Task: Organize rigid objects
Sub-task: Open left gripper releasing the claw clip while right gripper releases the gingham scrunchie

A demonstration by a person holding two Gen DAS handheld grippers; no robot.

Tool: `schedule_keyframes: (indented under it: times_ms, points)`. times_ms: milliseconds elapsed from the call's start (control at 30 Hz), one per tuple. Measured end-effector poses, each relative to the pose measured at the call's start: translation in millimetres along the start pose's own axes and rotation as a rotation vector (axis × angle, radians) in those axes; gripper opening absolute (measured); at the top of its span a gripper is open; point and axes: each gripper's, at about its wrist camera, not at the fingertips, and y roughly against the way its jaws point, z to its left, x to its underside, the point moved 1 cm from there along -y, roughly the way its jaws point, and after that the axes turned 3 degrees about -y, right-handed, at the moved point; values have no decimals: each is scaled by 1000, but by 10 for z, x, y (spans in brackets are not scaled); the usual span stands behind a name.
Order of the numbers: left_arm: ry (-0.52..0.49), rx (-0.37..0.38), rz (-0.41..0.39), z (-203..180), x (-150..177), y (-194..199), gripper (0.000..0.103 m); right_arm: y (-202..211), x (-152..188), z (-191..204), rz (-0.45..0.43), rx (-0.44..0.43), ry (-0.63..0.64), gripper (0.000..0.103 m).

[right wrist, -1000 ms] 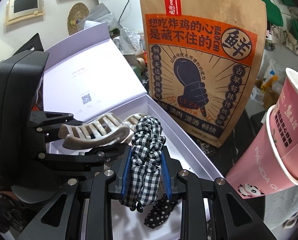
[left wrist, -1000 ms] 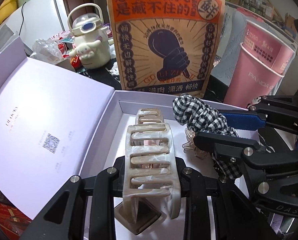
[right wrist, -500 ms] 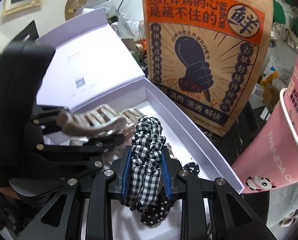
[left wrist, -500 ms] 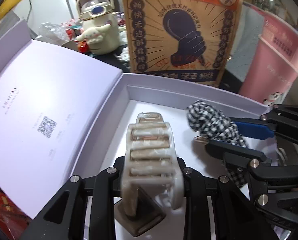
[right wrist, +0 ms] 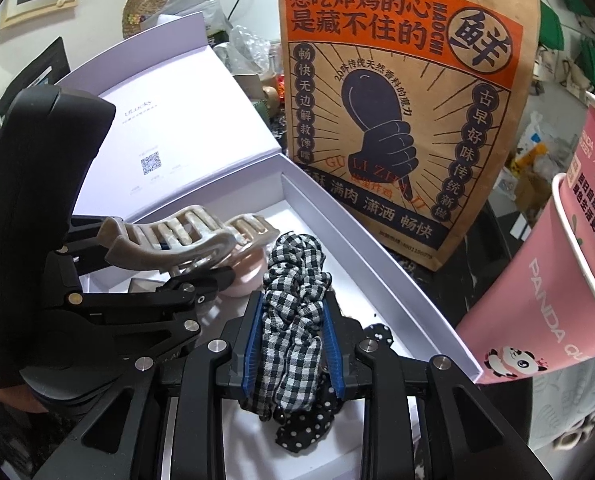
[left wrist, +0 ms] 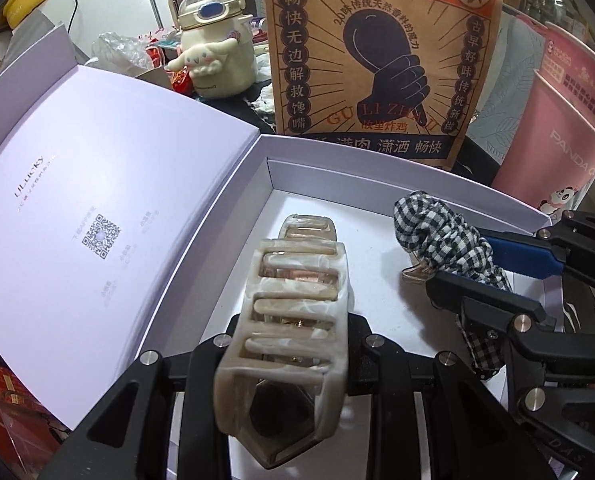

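Left claw [left wrist: 285, 344]: closed on marbled beige hair clip [left wrist: 293, 312], teeth pointing forward, held above the floor of the box. Same clip seen side-on from the right wrist view [right wrist: 169, 240], gripped by black fingers [right wrist: 193, 280].

Right claw [right wrist: 291, 340]: closed on black-and-white gingham scrunchie [right wrist: 293, 320], fabric pinched between blue pads [right wrist: 253, 344]; seen from the left wrist view [left wrist: 493, 268] entering from the right, scrunchie [left wrist: 433, 224] bunched past the fingertips. Both claws side by side over the box, near each other but not touching.

Open white gift box [left wrist: 377, 168]: shallow tray with raised walls, hinged lid [left wrist: 97, 200] lying back to the left, printed with a QR code and the word "ULucky". Inside the tray: second pale hair clip [left wrist: 309, 228] resting on the floor just beyond the held one; pink rounded item [right wrist: 249, 276] beside it, kind unclear; black polka-dot scrunchie [right wrist: 309, 420] under and just behind the gingham one.

Beyond the far wall of the box, on the dark worktop [right wrist: 477, 264]: tall brown paper bag [left wrist: 381, 56] printed in orange and navy, standing upright. To its right: stacked pink paper cups [right wrist: 557, 280] with panda print. To its left: cream character kettle [left wrist: 213, 60] with handle, crumpled clear plastic [left wrist: 117, 48] alongside.
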Motion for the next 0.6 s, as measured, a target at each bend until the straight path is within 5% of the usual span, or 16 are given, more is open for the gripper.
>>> schedule_keyframes:
  times_ms: [233,333,467,600]
  points:
    - [36,9,18,70,4,3,33,78,-15,-36,0,9,-17,30]
    - [42,2,5,83,10,55,45,131,-21,-39,-7,15,-19,31]
    - [48,-1,-17,85,14,149,77,215,-26,-30,-20,23,-18,33]
    - [51,-6,-40,83,7,250,79,286,-76,-19,-35,31,-15,34]
